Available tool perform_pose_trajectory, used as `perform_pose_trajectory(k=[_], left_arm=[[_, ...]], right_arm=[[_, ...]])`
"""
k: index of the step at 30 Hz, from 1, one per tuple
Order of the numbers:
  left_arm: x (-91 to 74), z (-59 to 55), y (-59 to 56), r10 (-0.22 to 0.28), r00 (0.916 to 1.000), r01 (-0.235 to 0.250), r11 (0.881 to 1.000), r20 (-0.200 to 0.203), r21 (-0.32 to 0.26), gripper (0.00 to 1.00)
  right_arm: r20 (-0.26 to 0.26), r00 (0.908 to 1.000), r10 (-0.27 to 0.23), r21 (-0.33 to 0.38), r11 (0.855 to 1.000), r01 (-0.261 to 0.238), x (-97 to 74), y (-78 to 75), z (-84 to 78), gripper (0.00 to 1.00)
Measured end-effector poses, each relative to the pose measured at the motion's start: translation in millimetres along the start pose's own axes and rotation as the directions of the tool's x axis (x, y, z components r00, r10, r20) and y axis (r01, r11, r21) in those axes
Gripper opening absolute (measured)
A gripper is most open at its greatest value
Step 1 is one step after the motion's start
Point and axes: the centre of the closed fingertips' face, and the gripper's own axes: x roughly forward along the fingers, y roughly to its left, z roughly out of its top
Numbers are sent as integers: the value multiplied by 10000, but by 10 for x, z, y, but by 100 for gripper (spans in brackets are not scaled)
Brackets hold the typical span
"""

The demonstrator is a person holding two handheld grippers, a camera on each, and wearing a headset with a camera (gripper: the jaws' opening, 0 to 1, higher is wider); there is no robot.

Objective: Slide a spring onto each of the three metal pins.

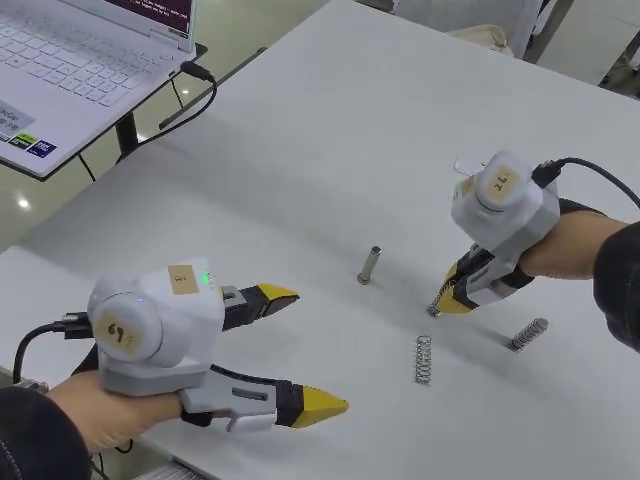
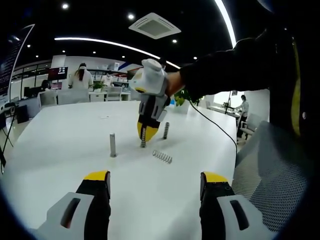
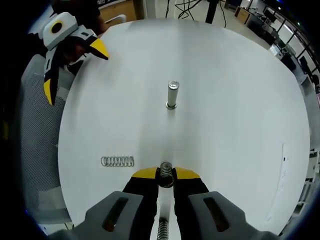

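Lower centre of the right gripper view, the right gripper point(image 3: 166, 173) has its yellow tips pinched on the held spring point(image 3: 166, 180): a tight grey metal coil, seen end-on, dark down the middle, squeezed right between the two fingertips. In the left gripper view it stands upright under those tips, its foot at the white table point(image 2: 60, 165); whether a pin sits inside it cannot be told. Above it in the right gripper view a bare pin point(image 3: 172, 94) stands upright and shiny, well apart from the jaws. The loose spring point(image 3: 117, 161) lies flat at lower left, near but untouched. In the head view a third spring point(image 1: 528, 333) lies at lower right, near the right gripper. At lower left there, the left gripper point(image 1: 315, 350) hovers with jaws spread wide, gripping nothing.
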Motion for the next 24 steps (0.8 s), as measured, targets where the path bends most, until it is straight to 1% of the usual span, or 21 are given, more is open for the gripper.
perform_pose_trajectory(k=[21, 24], left_arm=[[-16, -12, 0, 0, 9999, 1, 10000, -104, 30, 69], [-15, -13, -4, -13, 9999, 14, 10000, -114, 38, 69]], right_arm=[[186, 9998, 27, 206, 9998, -31, 41, 31, 6, 9], [236, 9997, 36, 214, 9998, -41, 39, 47, 3, 13]])
